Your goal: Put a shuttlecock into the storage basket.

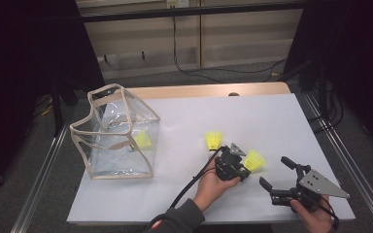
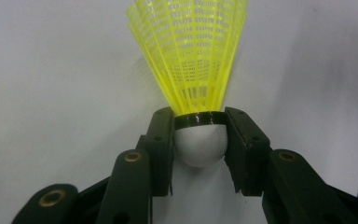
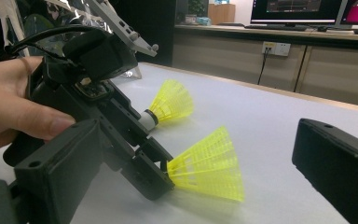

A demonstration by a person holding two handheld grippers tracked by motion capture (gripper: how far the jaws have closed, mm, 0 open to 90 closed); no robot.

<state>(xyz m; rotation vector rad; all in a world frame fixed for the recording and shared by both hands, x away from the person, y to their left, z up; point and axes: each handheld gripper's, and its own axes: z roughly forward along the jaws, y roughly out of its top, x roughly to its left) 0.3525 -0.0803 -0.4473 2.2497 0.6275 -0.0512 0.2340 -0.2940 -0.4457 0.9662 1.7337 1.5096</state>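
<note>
My left gripper (image 1: 243,169) (image 2: 199,117) is shut on the white cork head of a yellow shuttlecock (image 1: 254,160) (image 2: 191,56), whose mesh skirt points away from the jaws and lies low over the white table. In the right gripper view, the same left gripper (image 3: 151,173) holds that shuttlecock (image 3: 209,167). A second yellow shuttlecock (image 1: 214,140) (image 3: 170,101) lies loose on the table just beyond it. A third one (image 1: 143,140) rests inside the clear bag (image 1: 108,145). My right gripper (image 1: 275,173) (image 3: 191,140) stands open to the right of the left one, with nothing between its jaws.
The clear plastic bag with beige trim stands open-topped at the table's left. The white table top (image 1: 252,111) ends at a wooden strip (image 1: 209,90) along the far edge. Metal rails (image 1: 349,160) run down both sides of the table.
</note>
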